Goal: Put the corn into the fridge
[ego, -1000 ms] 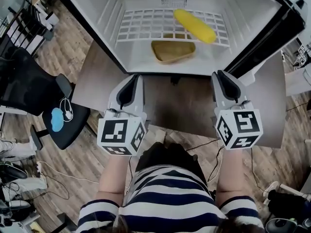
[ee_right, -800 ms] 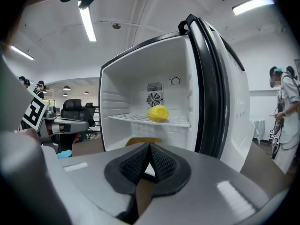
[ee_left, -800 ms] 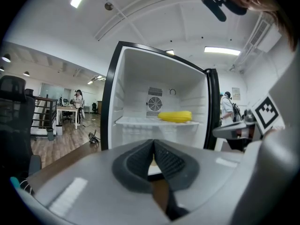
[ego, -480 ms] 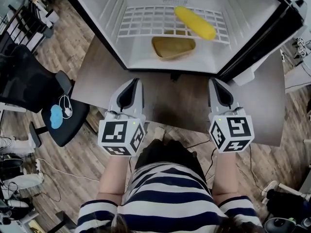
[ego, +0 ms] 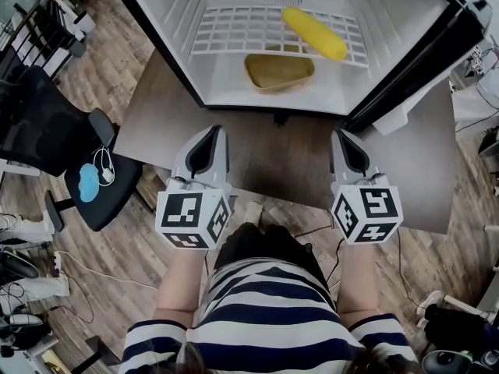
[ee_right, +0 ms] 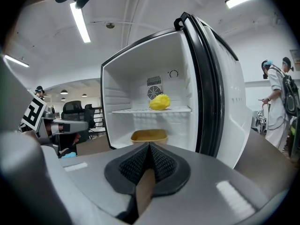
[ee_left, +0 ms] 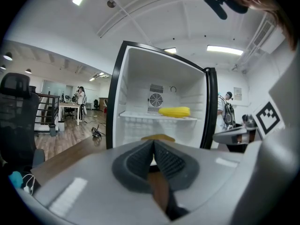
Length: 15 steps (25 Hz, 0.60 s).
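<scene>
We find the yellow corn cob (ego: 314,33) at the white wire shelf's (ego: 234,33) right end, well apart from the closed, empty left gripper (ego: 209,135) and right gripper (ego: 343,136).

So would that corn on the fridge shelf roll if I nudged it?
Probably: the corn is a rounded cylinder lying on its side, so a sideways push could roll it. The slatted shelf may check it slightly. It looks stiff.

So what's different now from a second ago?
The right gripper slid a little back from the fridge, toward the person; its fingers are shut on nothing. The rest is the same: the corn lies on the wire shelf, the yellow dish below it, the left gripper shut and empty.
</scene>
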Tool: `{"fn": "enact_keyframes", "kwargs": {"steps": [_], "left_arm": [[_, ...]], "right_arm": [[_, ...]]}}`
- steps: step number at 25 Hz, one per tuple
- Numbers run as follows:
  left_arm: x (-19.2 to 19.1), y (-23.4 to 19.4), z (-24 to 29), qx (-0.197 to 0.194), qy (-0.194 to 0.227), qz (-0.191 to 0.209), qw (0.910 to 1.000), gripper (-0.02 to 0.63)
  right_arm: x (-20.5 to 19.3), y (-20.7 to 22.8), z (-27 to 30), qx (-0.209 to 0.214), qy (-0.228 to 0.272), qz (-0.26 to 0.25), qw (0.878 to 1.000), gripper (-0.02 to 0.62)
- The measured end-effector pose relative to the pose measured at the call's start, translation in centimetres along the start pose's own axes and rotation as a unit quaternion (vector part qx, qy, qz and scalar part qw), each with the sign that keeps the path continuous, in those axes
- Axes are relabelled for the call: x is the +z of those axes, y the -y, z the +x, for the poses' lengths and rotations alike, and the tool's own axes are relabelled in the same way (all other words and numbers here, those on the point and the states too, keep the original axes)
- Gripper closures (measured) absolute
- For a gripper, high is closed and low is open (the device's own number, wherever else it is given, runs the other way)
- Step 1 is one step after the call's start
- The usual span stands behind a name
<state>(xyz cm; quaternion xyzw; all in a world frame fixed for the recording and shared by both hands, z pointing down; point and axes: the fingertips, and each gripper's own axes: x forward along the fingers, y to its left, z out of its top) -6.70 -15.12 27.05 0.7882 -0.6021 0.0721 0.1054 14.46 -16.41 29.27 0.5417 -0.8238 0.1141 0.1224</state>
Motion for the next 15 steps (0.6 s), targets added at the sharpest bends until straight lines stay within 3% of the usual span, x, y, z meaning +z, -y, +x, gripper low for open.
{"fn": "enact_keyframes", "kwargs": {"steps": [15], "left_arm": [[0.3,1.5,-2.6,0.014,0.014,0.006,0.9998,0.606]], "right_arm": [[-0.6,-0.3,-2.5,0.019,0.008,0.017,1.000,0.600]]}}
